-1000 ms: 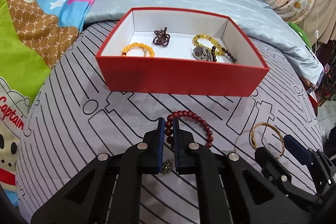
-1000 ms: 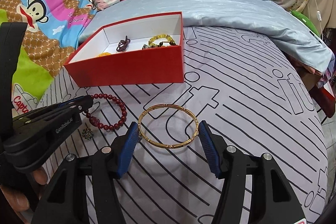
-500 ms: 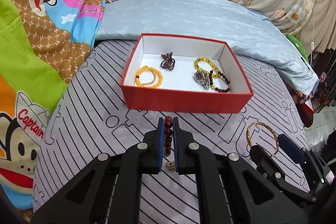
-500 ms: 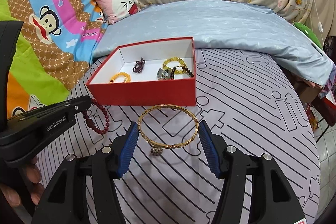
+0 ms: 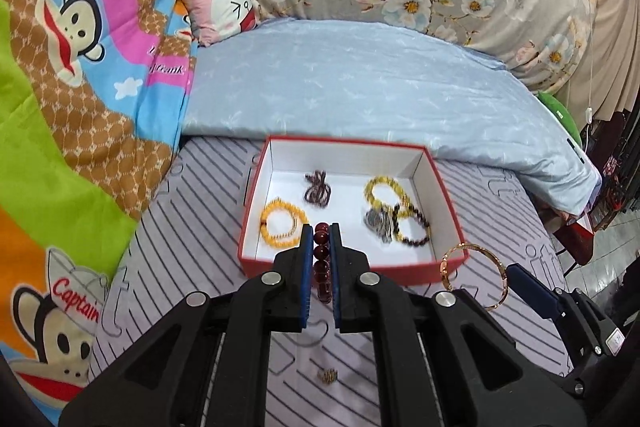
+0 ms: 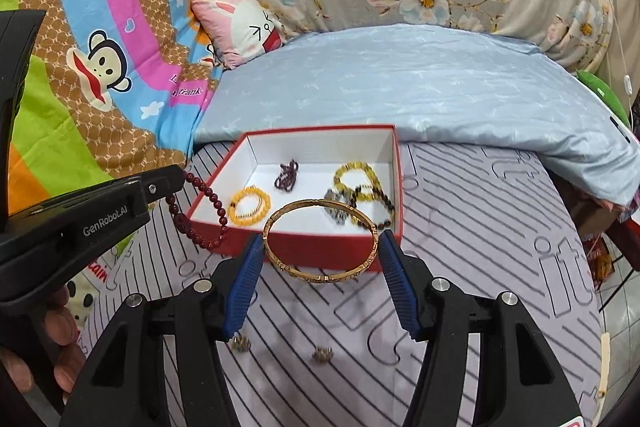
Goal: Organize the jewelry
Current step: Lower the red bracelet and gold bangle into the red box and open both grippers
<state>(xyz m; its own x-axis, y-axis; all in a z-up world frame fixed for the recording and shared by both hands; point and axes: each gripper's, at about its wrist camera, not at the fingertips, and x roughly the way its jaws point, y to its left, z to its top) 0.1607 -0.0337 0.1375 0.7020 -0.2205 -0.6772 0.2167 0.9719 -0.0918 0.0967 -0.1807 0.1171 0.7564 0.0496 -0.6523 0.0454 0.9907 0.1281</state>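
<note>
My left gripper [image 5: 321,231] is shut on a dark red bead bracelet [image 5: 322,263], held in the air just before the near wall of the red box [image 5: 348,267]. The bracelet hangs from it in the right wrist view [image 6: 200,215]. My right gripper [image 6: 320,247] is shut on a gold bangle [image 6: 320,241], lifted near the box's front wall [image 6: 304,247]. The bangle also shows in the left wrist view [image 5: 474,275]. The box holds orange beads [image 5: 282,223], a dark purple strand [image 5: 318,189], yellow beads [image 5: 384,189] and a watch [image 5: 378,223].
The box sits on a striped grey sheet [image 6: 480,227]. Two small earrings [image 6: 322,353] [image 6: 241,343] lie on the sheet below my grippers. A light blue quilt [image 5: 360,87] lies behind the box, a cartoon blanket [image 5: 60,87] to the left.
Both grippers have risen from the sheet and moved toward the box, the left carrying the red bead bracelet, the right the gold bangle. The earrings stay on the sheet.
</note>
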